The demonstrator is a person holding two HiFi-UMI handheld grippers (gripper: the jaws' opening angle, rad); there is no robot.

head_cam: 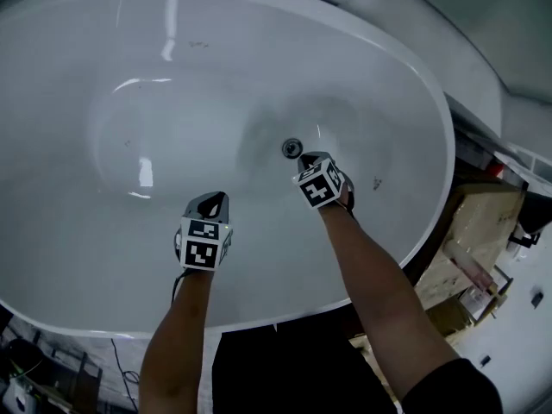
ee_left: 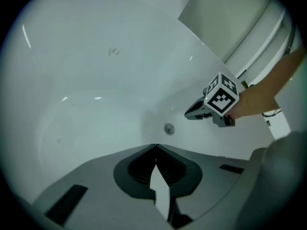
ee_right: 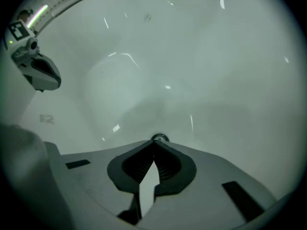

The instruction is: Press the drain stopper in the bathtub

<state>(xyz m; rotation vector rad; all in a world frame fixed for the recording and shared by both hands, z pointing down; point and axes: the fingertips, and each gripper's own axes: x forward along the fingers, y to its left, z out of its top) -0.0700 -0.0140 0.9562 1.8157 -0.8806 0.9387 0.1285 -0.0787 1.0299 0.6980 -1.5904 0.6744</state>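
A round chrome drain stopper sits in the floor of the white oval bathtub. My right gripper hangs just short of it, tips pointing at it, jaws shut and empty. In the right gripper view the stopper peeks out just past the closed tips of the right gripper. My left gripper hovers lower left over the tub floor, shut on nothing. In the left gripper view the stopper lies ahead of the left gripper's tips, with the right gripper to its right.
The tub's rim curves round on the right. Beyond it stand cardboard boxes and clutter on the floor. Cables lie at the lower left outside the tub. A white ledge runs along the upper right.
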